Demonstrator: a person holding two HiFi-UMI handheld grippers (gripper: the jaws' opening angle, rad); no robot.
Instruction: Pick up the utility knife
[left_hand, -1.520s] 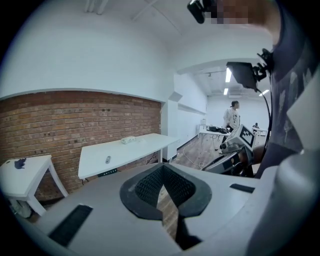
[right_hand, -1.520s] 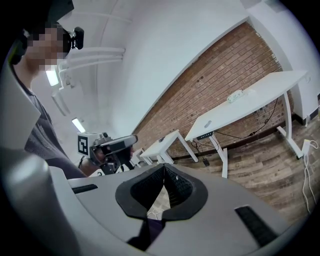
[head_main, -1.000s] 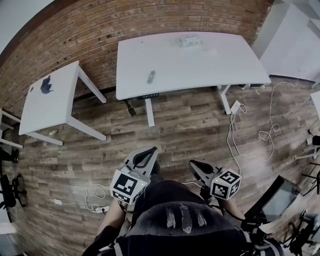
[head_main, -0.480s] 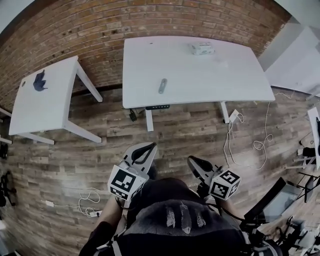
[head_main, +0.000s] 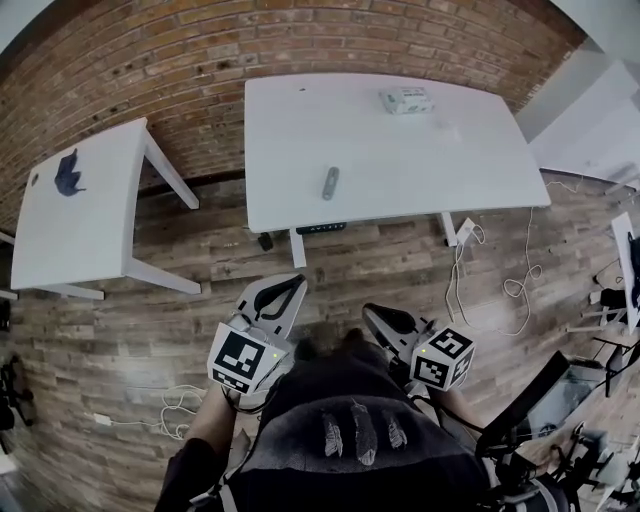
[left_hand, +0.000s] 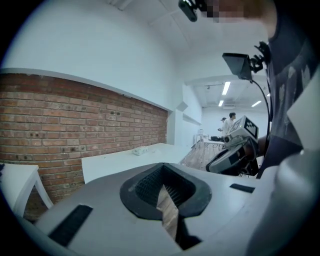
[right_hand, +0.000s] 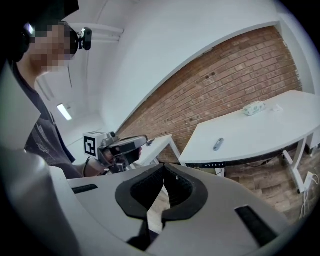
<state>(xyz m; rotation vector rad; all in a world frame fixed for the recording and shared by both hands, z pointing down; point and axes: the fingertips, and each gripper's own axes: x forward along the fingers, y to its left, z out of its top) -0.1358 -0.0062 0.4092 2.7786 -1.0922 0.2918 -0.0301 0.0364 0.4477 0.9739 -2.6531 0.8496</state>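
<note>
Utility knife lies flat on white table, well ahead of left tongs & right tongs, roughly btwn their lines, untouched. Both hang over wood floor, short of table's front edge. Each has its jaws pressed fully together w/ nothing in them. Small white box sits farther off, beyond knife, toward right tongs' side. Side table stands off left of left tongs, w/ blue item on top.

even, bright indoor light, strong fisheye bending with dark corners, slightly soft throughout
</note>
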